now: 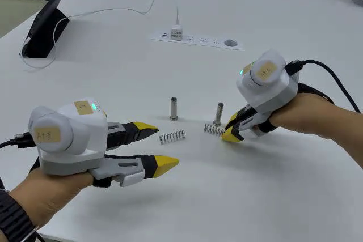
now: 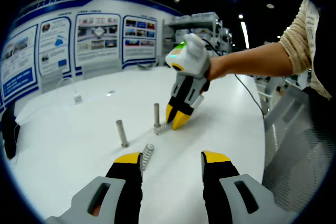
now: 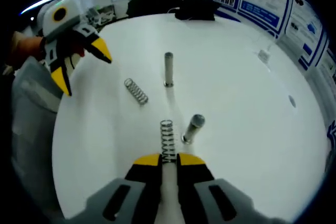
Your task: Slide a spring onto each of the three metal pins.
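Barely begun, with left pin [image 1: 173, 109] and right pin [image 1: 218, 114] both bare, a spring [image 1: 214, 130] pinched in the right gripper [image 1: 231, 134] beside the right pin, a loose spring [image 1: 172, 136] lying near the wide-open, empty left gripper [image 1: 165, 147].

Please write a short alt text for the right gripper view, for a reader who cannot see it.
The right gripper pinches one end of a spring lying on a white table, next to an upright metal pin. Farther away are a loose spring and a second upright pin; the open left gripper hovers at upper left.
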